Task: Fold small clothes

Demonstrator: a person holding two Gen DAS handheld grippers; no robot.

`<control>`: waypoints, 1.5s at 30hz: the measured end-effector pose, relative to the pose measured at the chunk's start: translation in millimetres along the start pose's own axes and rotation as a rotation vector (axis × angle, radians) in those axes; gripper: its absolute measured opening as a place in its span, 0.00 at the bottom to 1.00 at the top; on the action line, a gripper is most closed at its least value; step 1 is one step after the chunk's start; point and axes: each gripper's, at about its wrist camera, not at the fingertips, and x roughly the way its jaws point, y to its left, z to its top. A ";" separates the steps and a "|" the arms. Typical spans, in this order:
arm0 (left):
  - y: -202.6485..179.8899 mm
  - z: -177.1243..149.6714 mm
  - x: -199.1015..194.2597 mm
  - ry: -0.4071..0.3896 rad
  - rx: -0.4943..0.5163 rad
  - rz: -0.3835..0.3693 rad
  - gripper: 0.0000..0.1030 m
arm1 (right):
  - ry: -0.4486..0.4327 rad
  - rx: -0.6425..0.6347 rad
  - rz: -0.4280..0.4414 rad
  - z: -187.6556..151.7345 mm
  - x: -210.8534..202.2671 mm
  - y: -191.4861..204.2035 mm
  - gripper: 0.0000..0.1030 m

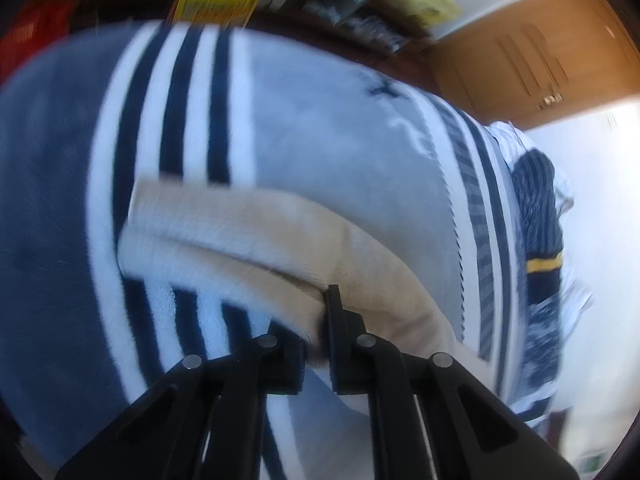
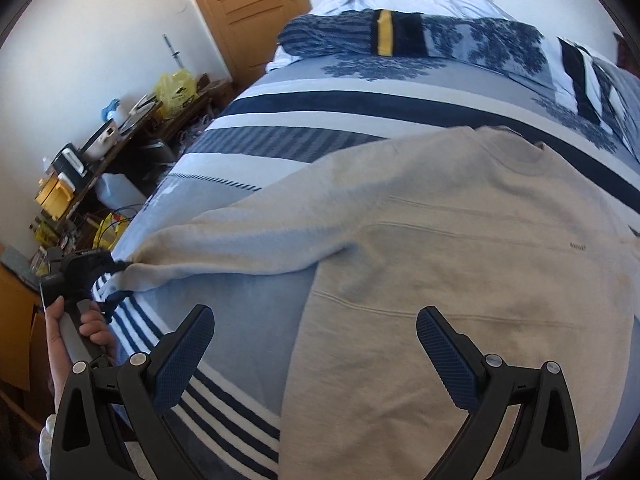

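Observation:
A beige sweatshirt [image 2: 460, 240] lies spread flat on a blue-and-white striped bedspread [image 2: 340, 108]. Its one sleeve [image 2: 224, 240] stretches out to the left. My left gripper [image 1: 316, 320] is shut on the cuff end of that sleeve [image 1: 256, 236]; it also shows in the right wrist view [image 2: 120, 276], held by a hand at the bed's left side. My right gripper [image 2: 314, 334] is open and empty, just above the lower body of the sweatshirt.
Patterned blue pillows [image 2: 400, 36] lie at the head of the bed. A cluttered desk with a yellow bag [image 2: 176, 88] stands along the left wall. A wooden door [image 2: 248, 4] is behind it.

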 end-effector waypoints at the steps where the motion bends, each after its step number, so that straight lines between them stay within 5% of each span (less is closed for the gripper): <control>1: -15.3 -5.1 -14.2 -0.051 0.060 -0.014 0.06 | 0.000 0.017 0.001 -0.5 -1.6 -3.8 0.98; 6: -97.6 -65.4 -89.3 -0.229 0.431 -0.214 0.06 | -0.035 0.096 0.013 -7.1 -28.7 -33.6 0.97; 12: -167.7 -193.0 -155.1 -0.172 0.892 -0.549 0.06 | -0.113 0.199 0.071 -19.8 -78.0 -85.4 0.94; 16: -186.3 -294.9 -166.0 -0.054 1.216 -0.645 0.06 | -0.162 0.294 0.096 -37.1 -111.2 -138.6 0.94; 20: -175.8 -384.2 -136.5 0.135 1.431 -0.604 0.06 | -0.193 0.404 0.119 -61.7 -132.3 -200.2 0.94; 26: -146.8 -482.6 -72.0 0.330 1.728 -0.368 0.13 | -0.119 0.543 0.251 -102.3 -105.8 -277.3 0.94; 27: -135.8 -487.3 -68.3 0.364 1.753 -0.369 0.28 | -0.092 0.574 0.271 -110.3 -95.4 -286.2 0.94; 30: -127.3 -496.9 -75.1 0.346 1.835 -0.423 0.45 | -0.041 0.628 0.346 -124.2 -69.1 -298.8 0.94; 38: -116.9 -499.5 -109.1 0.477 1.937 -0.604 0.54 | -0.006 0.565 0.439 -122.9 -59.9 -286.6 0.94; 41: -104.5 -495.9 -116.2 0.491 1.987 -0.604 0.54 | -0.001 0.558 0.443 -121.6 -72.0 -284.4 0.94; 43: -114.0 -475.9 -109.2 0.528 1.925 -0.592 0.55 | 0.024 0.548 0.407 -121.8 -75.5 -283.0 0.94; 45: -121.8 -451.4 -101.0 0.523 1.833 -0.546 0.73 | 0.058 0.535 0.368 -126.5 -75.8 -277.3 0.94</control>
